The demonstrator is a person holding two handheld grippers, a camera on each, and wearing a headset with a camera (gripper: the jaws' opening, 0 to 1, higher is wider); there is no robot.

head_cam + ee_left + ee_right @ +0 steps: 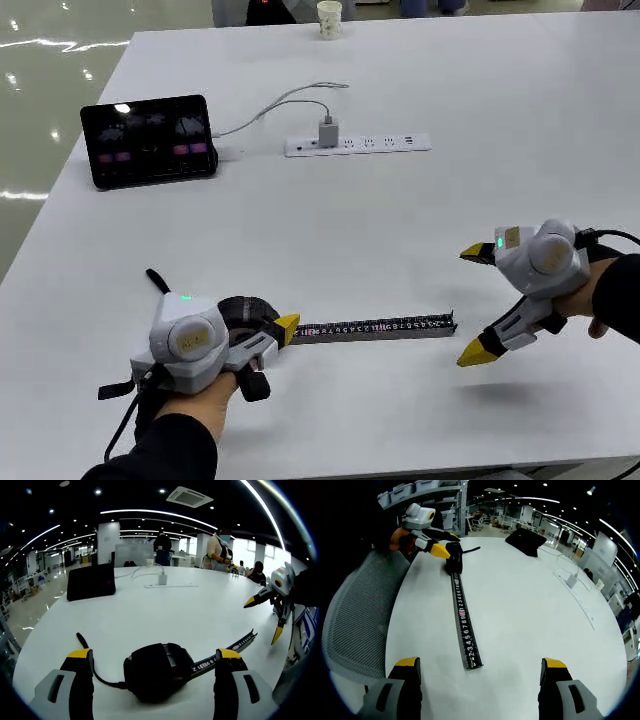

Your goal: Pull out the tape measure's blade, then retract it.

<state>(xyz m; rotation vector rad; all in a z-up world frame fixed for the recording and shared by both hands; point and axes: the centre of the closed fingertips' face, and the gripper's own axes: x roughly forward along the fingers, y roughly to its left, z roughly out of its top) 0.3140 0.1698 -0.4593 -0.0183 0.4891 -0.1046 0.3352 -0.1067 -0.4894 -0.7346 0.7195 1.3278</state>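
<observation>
Head view shows the left gripper resting low on the white worktop, its jaws spread to either side of the black tape measure case, which sits between them. From the left gripper view the case lies just ahead of the gripper, with a clear gap between it and the jaw on the strap side, so the jaws are apart and not clamped on it. The blade is pulled out and lies flat on the worktop, running straight from the case past one yellow jaw tip toward the right gripper. That gripper is raised off the surface with its jaws wide apart and nothing between them. The blade's end hook stops just short of it, not touching either jaw. In the right gripper view the hook end lies ahead of the jaws and nearer the left-hand one, with the numbered blade leading away to the case at the far gripper. A thin black strap trails from the case behind the left gripper. Well beyond both grippers sit a dark tablet and a white power strip holding a plugged-in charger.
</observation>
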